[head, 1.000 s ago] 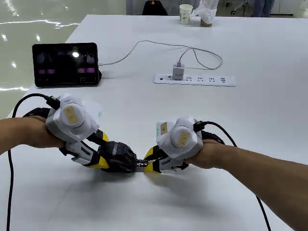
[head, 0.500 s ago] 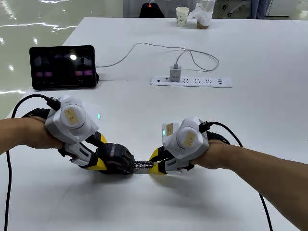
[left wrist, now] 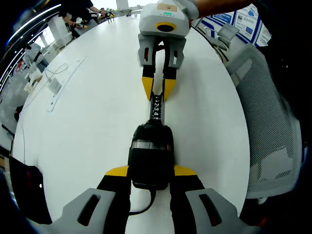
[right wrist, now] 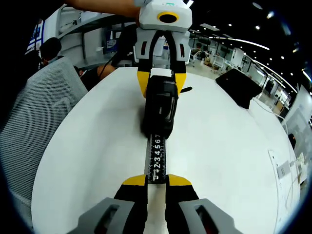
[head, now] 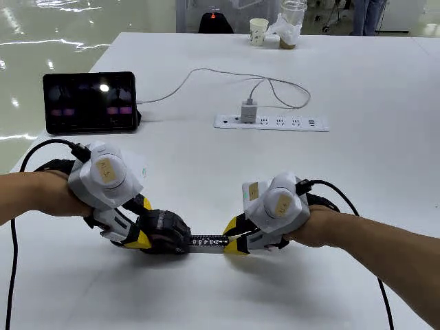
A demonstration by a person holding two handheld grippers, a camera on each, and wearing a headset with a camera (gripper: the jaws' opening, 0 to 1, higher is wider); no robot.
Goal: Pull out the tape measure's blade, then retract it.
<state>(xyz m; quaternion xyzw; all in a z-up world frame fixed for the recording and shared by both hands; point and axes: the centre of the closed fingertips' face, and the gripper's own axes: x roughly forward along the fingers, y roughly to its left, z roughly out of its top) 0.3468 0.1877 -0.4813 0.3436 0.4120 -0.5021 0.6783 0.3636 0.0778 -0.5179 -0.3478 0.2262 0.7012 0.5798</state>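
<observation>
Resting near the front of the white table (head: 289,172), the black tape measure (head: 167,231) sits clamped in the left hand-held gripper (head: 146,223). The right hand-held gripper (head: 232,237) pinches its blade (head: 207,241), and a short numbered length is exposed between them.

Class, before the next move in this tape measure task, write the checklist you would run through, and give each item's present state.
1. Left gripper shut on the tape measure case: ok.
2. Right gripper shut on the tip of the blade: ok.
3. Blade straight and unkinked between case and right gripper: ok.
4. Blade drawn well out: not ok, just the first few numerals are out.
5. Blade lock released: cannot tell.
6. Power strip well away from the blade's line: ok.
</observation>
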